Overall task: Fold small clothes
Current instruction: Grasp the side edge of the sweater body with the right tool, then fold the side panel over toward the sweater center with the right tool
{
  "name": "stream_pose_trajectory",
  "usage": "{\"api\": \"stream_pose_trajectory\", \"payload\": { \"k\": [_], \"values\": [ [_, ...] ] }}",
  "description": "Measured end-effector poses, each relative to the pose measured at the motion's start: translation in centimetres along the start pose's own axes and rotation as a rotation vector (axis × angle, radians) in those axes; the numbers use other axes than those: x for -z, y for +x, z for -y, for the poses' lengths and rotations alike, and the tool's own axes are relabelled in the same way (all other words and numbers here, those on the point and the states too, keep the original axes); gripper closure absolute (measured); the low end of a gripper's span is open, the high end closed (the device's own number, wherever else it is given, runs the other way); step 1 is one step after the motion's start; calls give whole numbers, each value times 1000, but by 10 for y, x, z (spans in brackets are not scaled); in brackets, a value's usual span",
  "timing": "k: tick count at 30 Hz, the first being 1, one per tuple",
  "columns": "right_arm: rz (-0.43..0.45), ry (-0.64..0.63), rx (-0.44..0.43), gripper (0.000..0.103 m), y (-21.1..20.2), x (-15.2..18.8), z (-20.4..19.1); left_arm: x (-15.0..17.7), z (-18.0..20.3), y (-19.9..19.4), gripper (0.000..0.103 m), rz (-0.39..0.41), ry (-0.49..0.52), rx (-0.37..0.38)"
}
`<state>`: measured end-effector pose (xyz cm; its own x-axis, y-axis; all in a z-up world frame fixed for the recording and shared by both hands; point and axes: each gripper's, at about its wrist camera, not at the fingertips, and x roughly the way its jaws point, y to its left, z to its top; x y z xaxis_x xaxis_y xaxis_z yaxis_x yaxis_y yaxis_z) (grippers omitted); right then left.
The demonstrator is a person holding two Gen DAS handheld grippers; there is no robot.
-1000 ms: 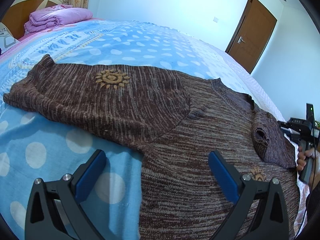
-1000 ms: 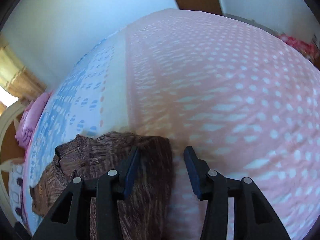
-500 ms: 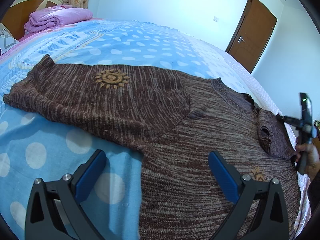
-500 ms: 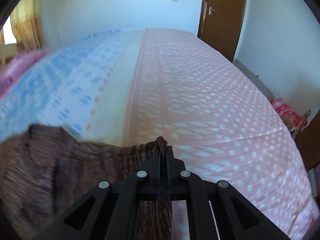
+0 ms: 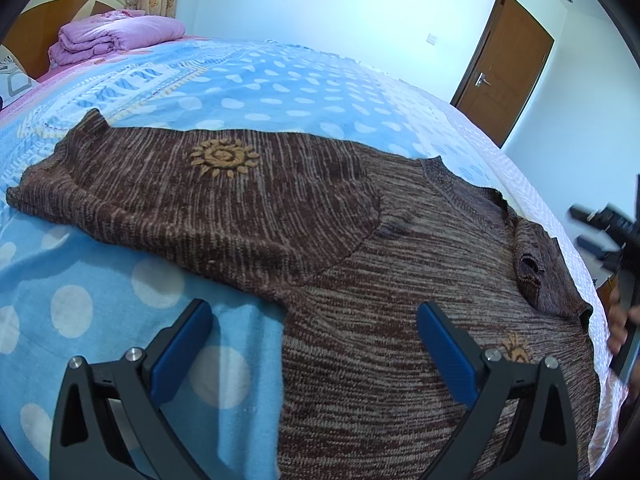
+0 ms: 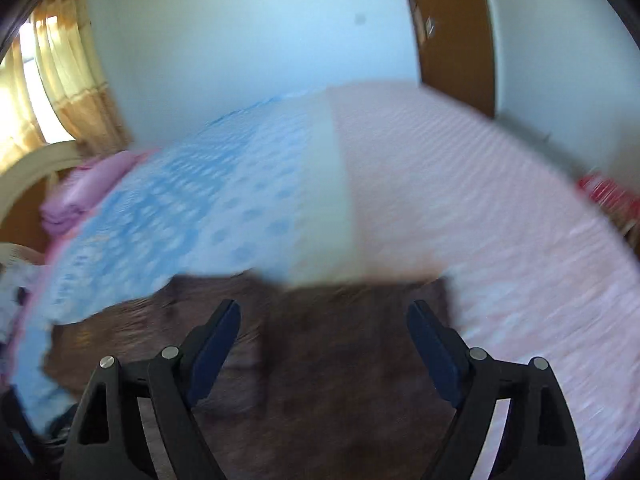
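Observation:
A brown knit sweater (image 5: 360, 264) with orange sun motifs lies on the bed. Its left sleeve (image 5: 180, 184) is spread out flat to the left. Its right sleeve (image 5: 536, 272) lies folded over the body, cuff up. My left gripper (image 5: 312, 344) is open and empty, hovering above the sweater's near left edge. My right gripper (image 6: 324, 340) is open and empty above the sweater (image 6: 328, 352); that view is motion-blurred. It also shows in the left wrist view (image 5: 600, 232), off the sweater's right side.
The bed cover is blue with white dots (image 5: 120, 320) on the left and pink (image 6: 480, 208) on the right. A folded pink quilt (image 5: 116, 38) lies by the headboard. A brown door (image 5: 504, 68) stands in the far wall.
My right gripper was shut on the right sleeve half a second ago; now it is open and has swung away. The sleeve lies on the body. My left gripper has not moved.

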<state>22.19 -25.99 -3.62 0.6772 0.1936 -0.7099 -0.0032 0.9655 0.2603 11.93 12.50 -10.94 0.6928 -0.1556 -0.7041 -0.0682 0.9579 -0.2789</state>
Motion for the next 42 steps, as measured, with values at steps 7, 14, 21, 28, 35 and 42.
{"api": "stream_pose_trajectory", "payload": {
  "k": [7, 14, 21, 28, 35, 42],
  "values": [
    [-100, -80, 18, 91, 33, 41, -45, 1, -2, -2, 0, 6, -8, 13],
    [-47, -255, -18, 98, 27, 43, -108, 1, -3, -2, 0, 11, -14, 23],
    [-21, -91, -220, 54, 12, 49, -80, 2, -3, -3, 0, 14, -17, 29],
    [-24, -70, -145, 54, -6, 74, -60, 2, -3, -3, 0, 14, -18, 30],
    [-99, -300, 11, 54, -3, 112, -95, 2, -4, -4, 0, 14, -18, 30],
    [22, -138, 81, 54, -53, 94, -33, 2, -4, -4, 0, 14, -18, 30]
  ]
}}
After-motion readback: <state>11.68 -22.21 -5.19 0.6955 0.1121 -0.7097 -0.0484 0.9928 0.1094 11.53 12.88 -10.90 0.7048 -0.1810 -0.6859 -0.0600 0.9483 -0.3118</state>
